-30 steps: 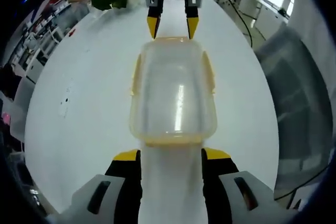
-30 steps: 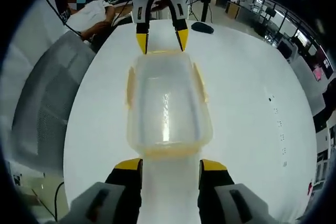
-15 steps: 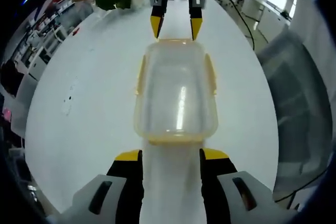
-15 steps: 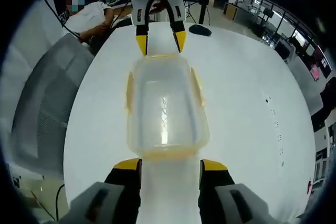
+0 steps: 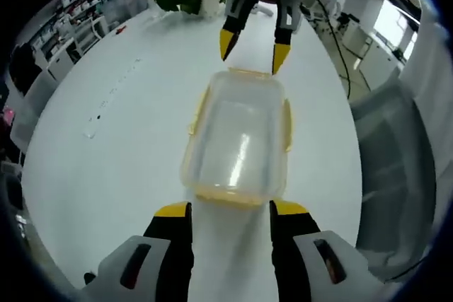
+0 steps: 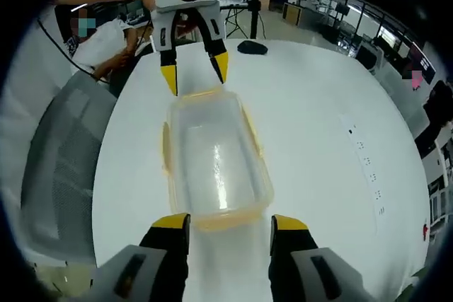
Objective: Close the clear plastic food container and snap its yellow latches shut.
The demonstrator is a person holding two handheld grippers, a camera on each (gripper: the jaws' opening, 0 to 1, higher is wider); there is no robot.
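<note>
The container (image 5: 238, 138) is set on the white surface (image 5: 106, 153), its long axis running straight between the two grippers. The left gripper (image 5: 229, 211) is held wide, empty, just short of one short-end latch (image 5: 233, 196). The right gripper (image 6: 230, 225) is likewise spread and empty at the opposite end latch (image 6: 219, 221). Both are judged equally near; side latches (image 5: 287, 125) are seen along the flanks.
</note>
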